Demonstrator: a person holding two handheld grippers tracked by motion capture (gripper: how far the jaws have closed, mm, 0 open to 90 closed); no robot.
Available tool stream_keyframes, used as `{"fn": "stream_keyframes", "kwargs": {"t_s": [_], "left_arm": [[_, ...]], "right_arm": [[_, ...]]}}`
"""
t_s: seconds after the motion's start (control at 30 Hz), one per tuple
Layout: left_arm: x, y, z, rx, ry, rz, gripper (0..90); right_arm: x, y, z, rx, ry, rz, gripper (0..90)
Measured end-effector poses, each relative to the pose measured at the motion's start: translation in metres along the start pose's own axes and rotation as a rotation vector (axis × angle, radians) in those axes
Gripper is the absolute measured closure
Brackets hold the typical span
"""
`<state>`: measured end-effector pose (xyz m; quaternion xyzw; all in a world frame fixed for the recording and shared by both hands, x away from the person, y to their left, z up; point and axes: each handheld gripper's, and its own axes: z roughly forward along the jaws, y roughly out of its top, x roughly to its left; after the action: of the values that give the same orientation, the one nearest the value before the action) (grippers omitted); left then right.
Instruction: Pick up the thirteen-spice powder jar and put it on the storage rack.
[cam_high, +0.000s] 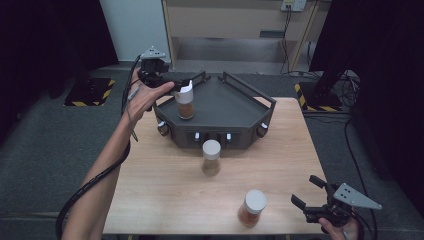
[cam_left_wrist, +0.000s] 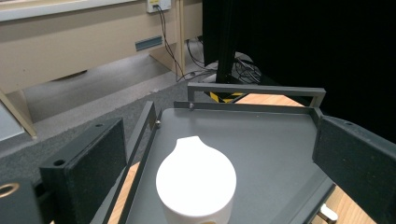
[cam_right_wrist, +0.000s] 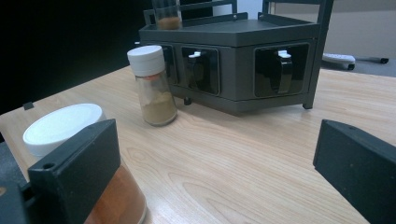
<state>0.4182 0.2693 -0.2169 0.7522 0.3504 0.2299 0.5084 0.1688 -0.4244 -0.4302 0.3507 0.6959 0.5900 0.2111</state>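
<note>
At the 11 o'clock corner of the grey rack (cam_high: 235, 107), the left gripper (cam_high: 176, 86) straddles a white-capped spice jar (cam_high: 185, 102) standing on the rack's top tray; its jaws stand apart on either side of the cap, seemingly not touching it. Risk: withdrawing sideways could clip the cap and topple the jar over the low rail. This jar holds brown powder. Two more wait on the table (cam_high: 155, 200): a tan-filled jar (cam_high: 211, 157) at centre and an orange-brown jar (cam_high: 252, 208) toward 5 o'clock, beside the right gripper (cam_high: 306, 191), jaws apart, empty.
</note>
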Motion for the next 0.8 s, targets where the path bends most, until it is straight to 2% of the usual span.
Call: {"fn": "stream_keyframes", "kwargs": {"t_s": [0.47,0.8], "left_arm": [[-0.006,-0.006,-0.024,-0.054,-0.047,0.043,1.5],[-0.016,-0.029,-0.042,-0.106,-0.1,0.065,1.7]], "right_arm": [[0.001,0.0,0.0,0.001,-0.003,-0.001,1.4],[0.001,0.001,0.0,0.002,-0.001,-0.006,1.4]]}}
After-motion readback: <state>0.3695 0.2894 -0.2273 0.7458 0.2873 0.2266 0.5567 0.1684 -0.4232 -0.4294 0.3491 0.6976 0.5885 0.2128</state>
